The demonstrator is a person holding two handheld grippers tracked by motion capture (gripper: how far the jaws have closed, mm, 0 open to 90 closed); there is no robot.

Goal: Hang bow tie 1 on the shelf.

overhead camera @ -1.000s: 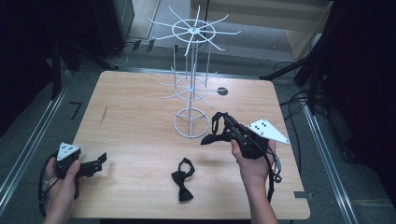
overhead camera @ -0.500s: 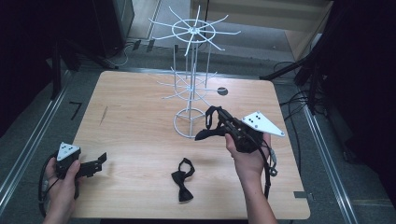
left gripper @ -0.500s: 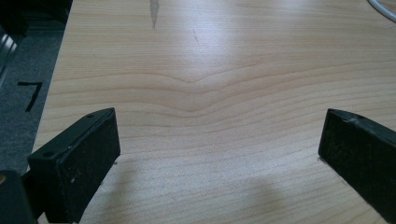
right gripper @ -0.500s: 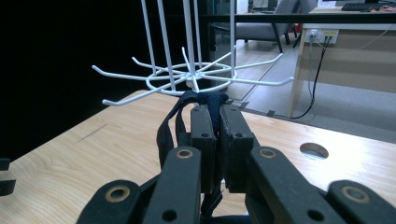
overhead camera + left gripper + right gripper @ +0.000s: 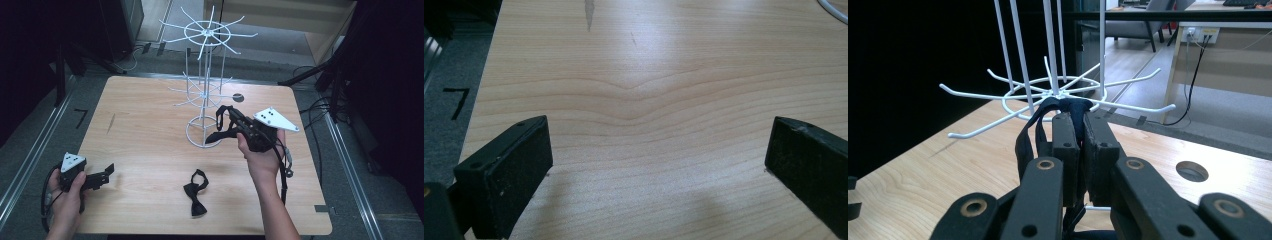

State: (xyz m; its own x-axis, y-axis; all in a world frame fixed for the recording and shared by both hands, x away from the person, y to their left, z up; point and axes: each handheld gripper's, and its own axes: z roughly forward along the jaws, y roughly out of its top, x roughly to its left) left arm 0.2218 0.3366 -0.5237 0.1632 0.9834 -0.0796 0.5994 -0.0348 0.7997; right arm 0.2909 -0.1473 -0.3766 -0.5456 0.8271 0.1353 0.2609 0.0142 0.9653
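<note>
We see a white wire rack (image 5: 204, 85) standing upright at the far middle of the wooden table (image 5: 145, 125), with a round base and two tiers of spoke hooks. One black bow tie (image 5: 194, 192) lies flat near the front edge. A second black bow tie (image 5: 1068, 107) is pinched in the right gripper (image 5: 226, 122), raised beside the rack's lower hooks.

The tabletop (image 5: 649, 75) is pale wood with a visible grain and a soft sheen. The wire rack (image 5: 204, 90) looks like white-coated metal, smooth. The bow tie (image 5: 195, 192) lying flat is black cloth. The left gripper's fingers (image 5: 506, 175) are matt black plastic, finely scuffed.
</note>
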